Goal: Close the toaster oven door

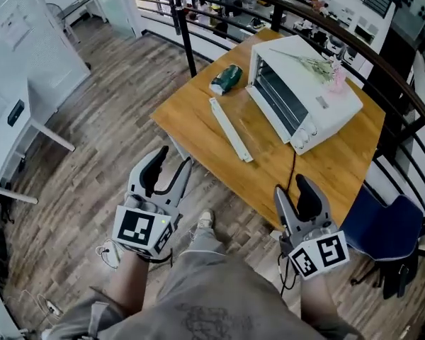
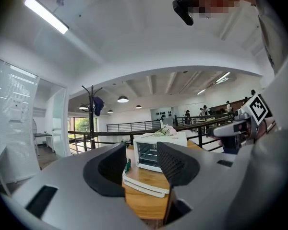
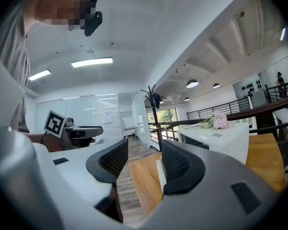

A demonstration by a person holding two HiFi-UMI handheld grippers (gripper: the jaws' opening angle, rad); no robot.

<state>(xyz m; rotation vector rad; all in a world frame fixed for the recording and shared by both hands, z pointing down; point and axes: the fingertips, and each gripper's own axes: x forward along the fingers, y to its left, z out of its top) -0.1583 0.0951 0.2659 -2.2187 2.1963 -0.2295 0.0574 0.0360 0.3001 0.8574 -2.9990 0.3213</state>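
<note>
white toaster oven, rack inside

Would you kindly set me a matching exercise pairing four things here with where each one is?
Things: 1 flowers; 2 green packet; 3 white bar; 4 blue chair.
Places: A on the floor beside the table; B on the table, along the toaster oven's front; C on top of the oven; D on the table, off one end of the oven.
Pairs: 1-C; 2-D; 3-B; 4-A.
</note>
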